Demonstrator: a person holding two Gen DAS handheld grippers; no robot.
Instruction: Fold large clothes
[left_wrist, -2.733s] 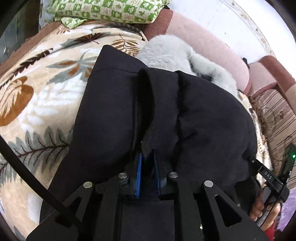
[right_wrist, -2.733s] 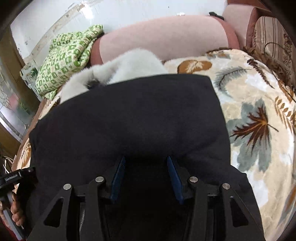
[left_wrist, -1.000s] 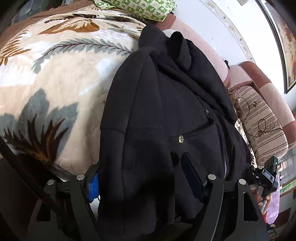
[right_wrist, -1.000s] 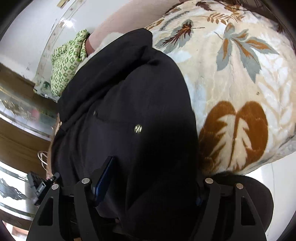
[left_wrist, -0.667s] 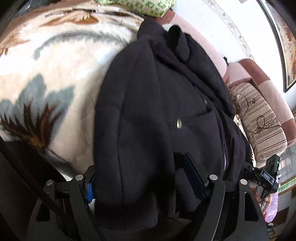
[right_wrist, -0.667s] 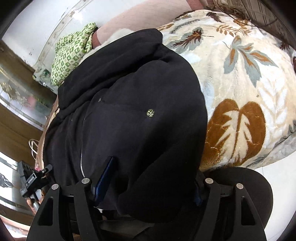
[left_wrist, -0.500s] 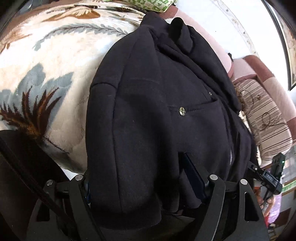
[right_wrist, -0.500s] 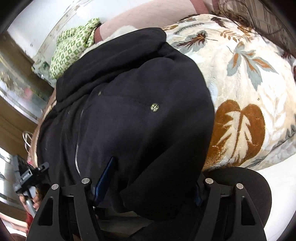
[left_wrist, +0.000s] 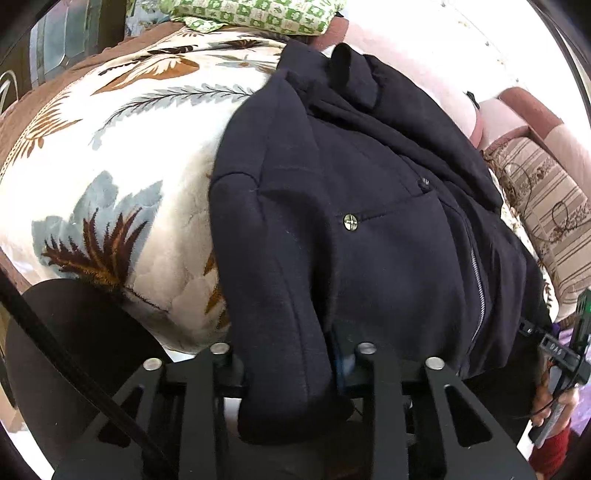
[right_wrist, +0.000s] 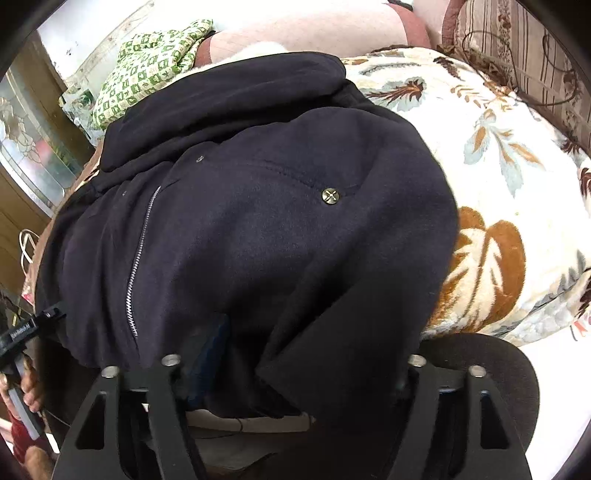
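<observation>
A dark navy coat (left_wrist: 369, 229) lies spread over the leaf-patterned blanket (left_wrist: 122, 177) that covers the sofa, its hem hanging over the blanket's near edge and its collar end up toward the sofa's pink backrest (right_wrist: 314, 33). A zip (right_wrist: 140, 266) runs down the middle of it, and a small brass snap (left_wrist: 350, 222) sits at the corner of a pocket on each side.

The left gripper (left_wrist: 291, 354) has just been closing — its jaws stand narrow now, pinched on a thick fold of the coat's hem that bulges out between them and droops below. The right gripper (right_wrist: 295, 365) has been closing too, with its jaws set wider; the hem on its side fills the space between them, one blue pad (right_wrist: 210, 354) lies against the cloth, and the other is buried under the fabric, so I cannot tell whether it truly grips.

A green checked cloth (right_wrist: 147, 66) is bunched at the far corner of the sofa, by the backrest. A striped cushion (left_wrist: 546, 206) sits at the sofa's other end.
</observation>
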